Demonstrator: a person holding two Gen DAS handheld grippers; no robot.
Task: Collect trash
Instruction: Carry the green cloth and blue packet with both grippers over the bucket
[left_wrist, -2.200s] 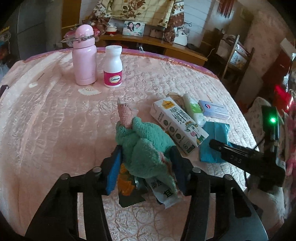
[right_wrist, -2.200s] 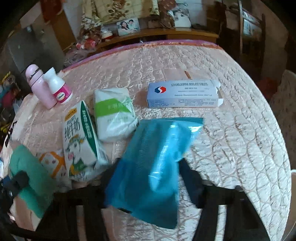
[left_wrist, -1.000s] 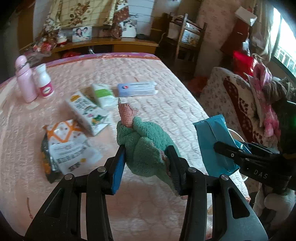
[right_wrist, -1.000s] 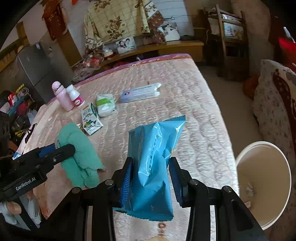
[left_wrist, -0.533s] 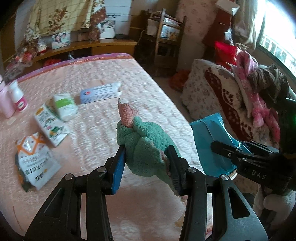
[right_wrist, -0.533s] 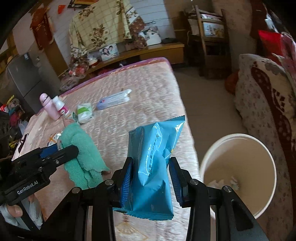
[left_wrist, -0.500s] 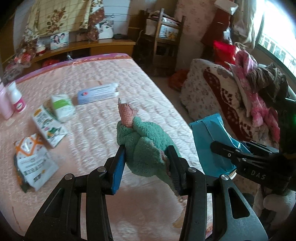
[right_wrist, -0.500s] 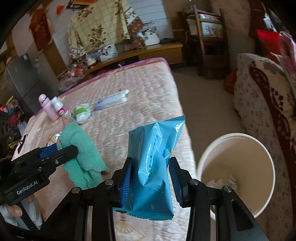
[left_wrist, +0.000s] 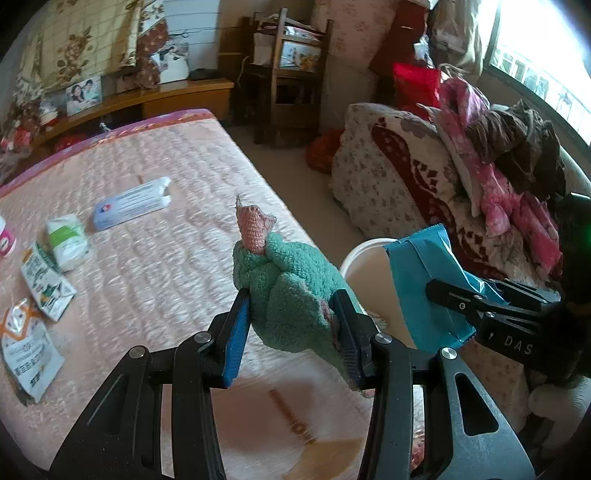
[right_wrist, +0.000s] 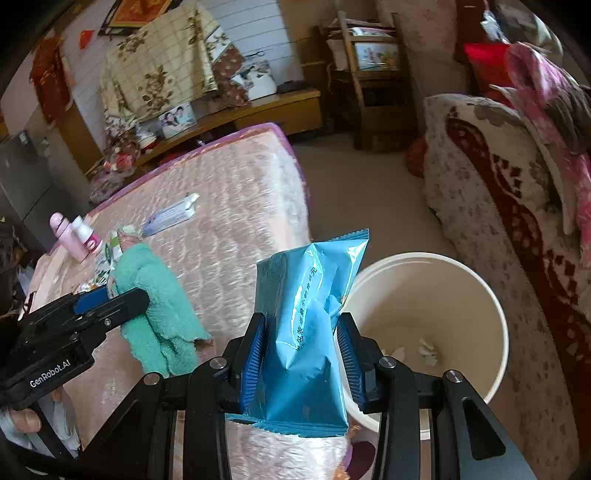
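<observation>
Trash was held in both grippers at the near right corner of the bed (left_wrist: 155, 206), beside the bin (right_wrist: 461, 295) on the floor. The right gripper (right_wrist: 301, 365) was clenched on a blue packet (right_wrist: 306, 317), pinched across its lower half so it stood upright between the blue pads (right_wrist: 253, 358), its top edge leaning toward the bin's rim. That hold looked chosen for a plain drop: with the packet just left of the open mouth, a short move right and a release would let it fall in. Inside the bin a few white scraps (right_wrist: 424, 349) lay at the bottom, so it was nearly empty and had room.

The left gripper (left_wrist: 291, 332) grasped a green cloth (left_wrist: 288, 291), bunched up with a pink tip pointing away and a loose tail hanging below the fingers. It hung over the bed's right edge, left of the packet and close to the bin, probably queued to go in second; the dangling tail could catch on the rim.

Farther left on the bed, more remained: a long box (left_wrist: 131, 208), a white pack (left_wrist: 68, 242), a carton (left_wrist: 44, 284) and a pouch (left_wrist: 27, 350), all lying flat and apart from the grippers. Two bottles (right_wrist: 75, 236) stood at the far left; whether they counted as trash I could not tell.
</observation>
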